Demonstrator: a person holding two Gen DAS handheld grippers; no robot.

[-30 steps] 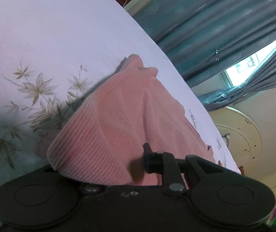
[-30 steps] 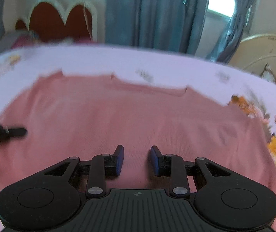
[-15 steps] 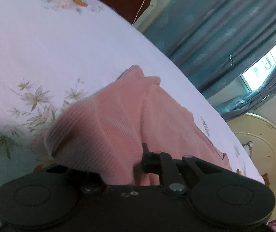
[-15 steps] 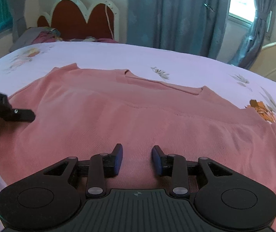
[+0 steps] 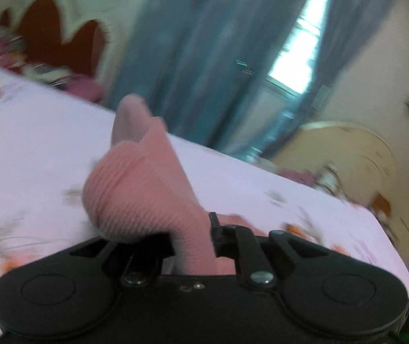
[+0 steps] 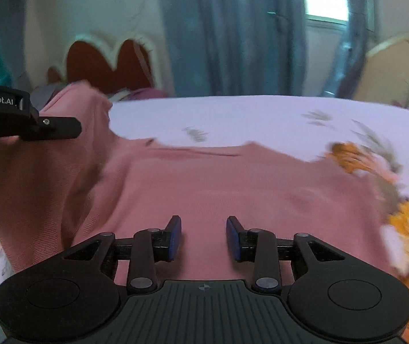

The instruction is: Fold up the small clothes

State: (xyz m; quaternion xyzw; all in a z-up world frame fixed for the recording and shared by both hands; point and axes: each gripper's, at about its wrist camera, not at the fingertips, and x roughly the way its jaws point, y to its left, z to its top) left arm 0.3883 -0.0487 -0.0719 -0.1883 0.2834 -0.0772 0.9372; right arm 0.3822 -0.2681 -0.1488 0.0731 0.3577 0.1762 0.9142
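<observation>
A pink knit top (image 6: 233,189) lies spread on the floral bedsheet (image 6: 247,120). My left gripper (image 5: 193,238) is shut on the top's left edge (image 5: 147,197) and holds it lifted off the bed. In the right wrist view the left gripper (image 6: 61,127) shows at the far left with the raised fabric hanging from it. My right gripper (image 6: 203,238) is open and empty, low over the top's near hem, its blue pads (image 6: 175,238) apart.
A red scalloped headboard (image 6: 109,63) and pillows stand at the far end of the bed. Blue curtains (image 6: 233,28) and a window hang behind. A cream round-topped piece of furniture (image 6: 399,66) stands at the right.
My left gripper has lifted the top's left edge off the bed and swung it up and toward the right. The right gripper has stayed open over the near hem.
</observation>
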